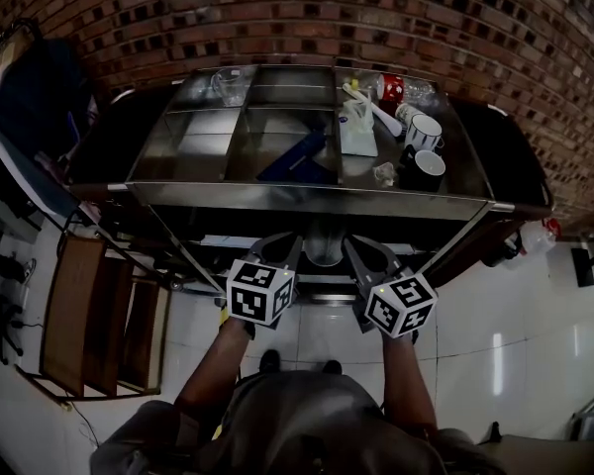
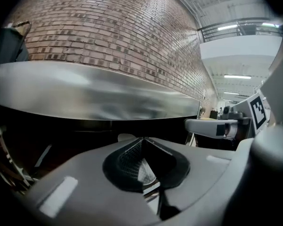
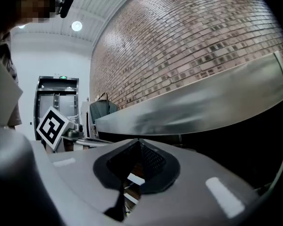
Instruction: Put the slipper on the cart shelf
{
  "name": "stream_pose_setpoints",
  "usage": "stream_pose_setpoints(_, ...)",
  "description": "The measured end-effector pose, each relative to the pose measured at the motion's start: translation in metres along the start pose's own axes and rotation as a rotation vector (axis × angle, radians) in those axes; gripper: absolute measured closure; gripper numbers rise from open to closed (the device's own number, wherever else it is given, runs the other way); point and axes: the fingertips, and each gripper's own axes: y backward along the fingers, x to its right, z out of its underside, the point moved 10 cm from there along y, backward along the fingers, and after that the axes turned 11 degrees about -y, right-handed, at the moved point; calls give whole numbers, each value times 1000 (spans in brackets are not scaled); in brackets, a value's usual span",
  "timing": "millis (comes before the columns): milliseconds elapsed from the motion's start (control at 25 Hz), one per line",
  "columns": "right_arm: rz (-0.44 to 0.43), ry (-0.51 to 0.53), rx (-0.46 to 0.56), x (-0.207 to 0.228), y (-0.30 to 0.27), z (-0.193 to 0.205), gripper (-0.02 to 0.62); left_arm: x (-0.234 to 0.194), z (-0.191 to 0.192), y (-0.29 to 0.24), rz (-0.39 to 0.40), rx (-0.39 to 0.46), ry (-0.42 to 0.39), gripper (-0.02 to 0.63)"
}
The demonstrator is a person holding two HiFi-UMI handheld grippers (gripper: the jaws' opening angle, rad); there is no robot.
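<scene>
Brick wall [image 1: 277, 8] behind; glossy white floor [image 1: 520, 334] (light streak reflected); wooden rack [image 1: 84, 315] left

The slipper [image 1: 322, 245], as far as can be told, is the pale grey rounded shape lying on the cart's dark lower shelf [image 1: 406, 228]. It sits just ahead of, and between, the left hand-held gripper [image 1: 285, 239] and the right hand-held gripper [image 1: 360, 245], touched by neither. The steel top shelf [image 1: 307, 198] spans above it

A roomy hall: brick wall [image 1: 307, 8], tiled floor [image 1: 495, 305], railed mezzanine [image 2: 240, 29], steel cart [image 1: 307, 198].
</scene>
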Motion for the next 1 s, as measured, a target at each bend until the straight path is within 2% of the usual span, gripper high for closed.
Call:
stream_pose_setpoints(440,24,2,-1,5,-1,0,595,1,3,-12,49,-22,-6,598)
stream_pose_setpoints(1000,22,-7,-9,7,-2,-2,595,4,4,-19,72,-34,3,598)
